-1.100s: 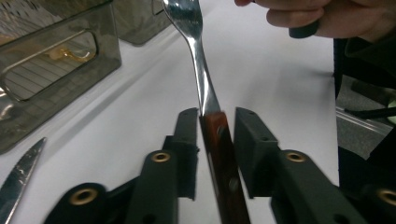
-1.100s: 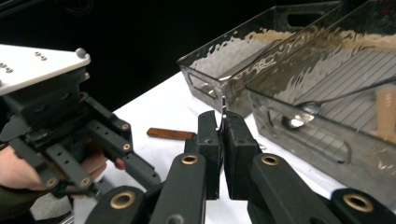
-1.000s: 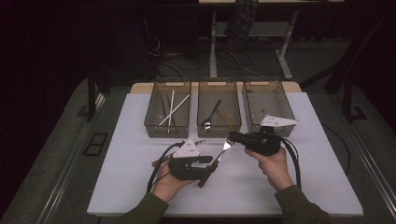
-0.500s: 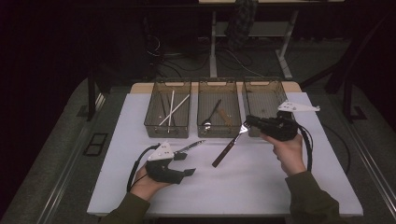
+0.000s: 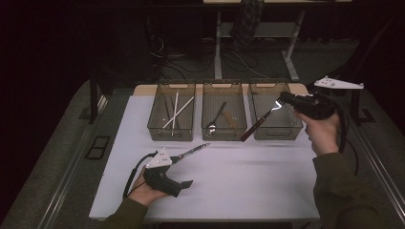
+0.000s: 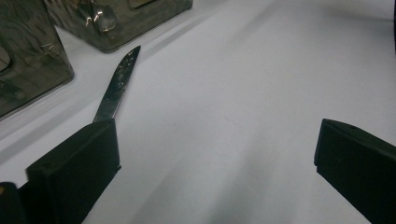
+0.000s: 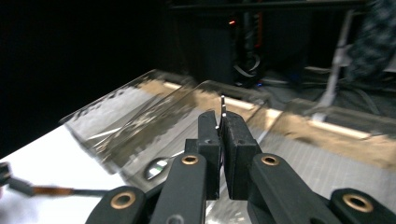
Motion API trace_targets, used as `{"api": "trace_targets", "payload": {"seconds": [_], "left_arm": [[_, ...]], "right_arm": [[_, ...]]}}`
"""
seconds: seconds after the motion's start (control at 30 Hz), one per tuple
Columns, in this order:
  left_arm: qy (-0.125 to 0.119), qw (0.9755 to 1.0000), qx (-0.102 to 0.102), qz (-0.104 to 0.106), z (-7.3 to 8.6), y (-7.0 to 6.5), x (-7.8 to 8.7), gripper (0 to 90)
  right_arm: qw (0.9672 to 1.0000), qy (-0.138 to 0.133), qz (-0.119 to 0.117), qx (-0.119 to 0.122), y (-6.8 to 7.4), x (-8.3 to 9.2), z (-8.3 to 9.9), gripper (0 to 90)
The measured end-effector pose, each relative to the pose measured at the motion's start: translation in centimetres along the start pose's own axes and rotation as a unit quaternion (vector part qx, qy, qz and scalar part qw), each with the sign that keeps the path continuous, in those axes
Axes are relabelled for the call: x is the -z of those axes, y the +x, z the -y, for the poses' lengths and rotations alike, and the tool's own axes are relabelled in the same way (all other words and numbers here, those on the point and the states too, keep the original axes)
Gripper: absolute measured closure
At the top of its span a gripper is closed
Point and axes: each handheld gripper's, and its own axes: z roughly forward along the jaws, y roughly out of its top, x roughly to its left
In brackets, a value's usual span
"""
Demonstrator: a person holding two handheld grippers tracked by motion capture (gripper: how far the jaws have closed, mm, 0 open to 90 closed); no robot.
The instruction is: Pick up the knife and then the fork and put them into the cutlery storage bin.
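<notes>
My right gripper (image 5: pixel 282 101) pinches the fork (image 5: pixel 260 122) by its tines above the right bin (image 5: pixel 276 131), so it could swing loose, while my left gripper (image 5: pixel 186 168) gapes beside the knife (image 5: pixel 191 152)

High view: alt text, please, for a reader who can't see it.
The right tool holds a fork above the right bin of three. The left tool, jaws open, rests beside a knife on the white table.

Room's pretty dark all around; only the white table (image 5: pixel 248 167) catches the light. Right gripper view has motion blur on the bins (image 7: pixel 154 121), and glare glints off the knife blade (image 6: pixel 119 84).
</notes>
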Motion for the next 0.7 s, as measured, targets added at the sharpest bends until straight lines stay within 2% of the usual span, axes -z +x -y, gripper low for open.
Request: {"api": "trace_targets", "payload": {"seconds": [0.17, 0.37, 0.53, 0.7], "left_arm": [[-0.002, 1.0, 0.004, 0.0, 0.0, 0.1, 0.1, 0.0], [0.014, 0.9999, -0.001, 0.002, 0.1, -0.1, -0.3, 0.0], [0.019, 0.9998, -0.002, 0.005, 0.1, -0.2, -0.4, 0.0], [0.024, 0.9997, -0.001, 0.008, 0.2, -0.2, -0.6, 0.0]], "right_arm": [[0.9995, -0.008, 0.029, 0.001, -1.6, 0.6, -1.6, 86.6], [0.9973, 0.0, 0.073, 0.003, -3.5, 0.6, -2.7, 86.5], [0.9932, 0.034, 0.11, 0.018, -5.0, -0.3, -3.0, 86.5], [0.9913, 0.06, 0.117, 0.003, -6.3, -1.7, -2.2, 86.5]]}}
